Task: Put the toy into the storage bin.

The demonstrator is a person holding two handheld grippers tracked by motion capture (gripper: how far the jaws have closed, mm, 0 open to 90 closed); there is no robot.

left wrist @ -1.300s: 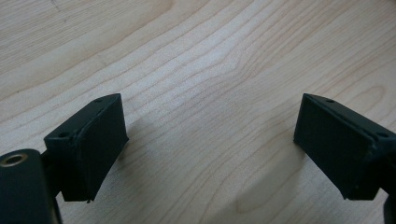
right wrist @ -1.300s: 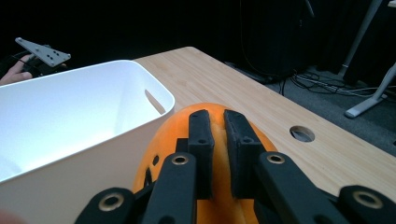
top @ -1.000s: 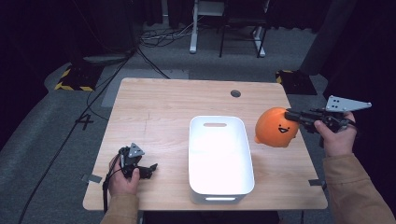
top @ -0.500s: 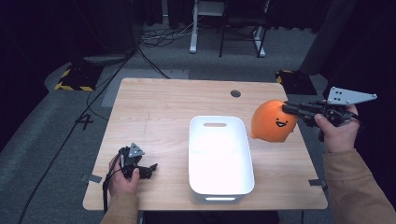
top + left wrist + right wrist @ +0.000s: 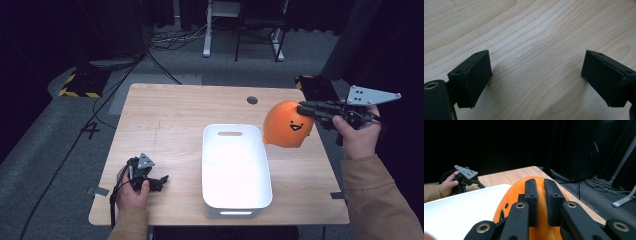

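An orange round plush toy with a small face hangs in the air just right of the white bin. My right gripper comes in level from the right and is shut on the toy's top; in the right gripper view its jaws pinch a fold of the orange toy. My left gripper rests on the wooden table at the front left. Its jaws stand wide apart over bare wood, with nothing between them.
The white bin holds nothing and takes the table's middle front. A round cable hole sits near the far edge. Beyond the table are a dark floor, cables and furniture legs.
My right gripper has risen with the orange toy and drifted slightly left, toward the bin. The left gripper has stayed where it was.
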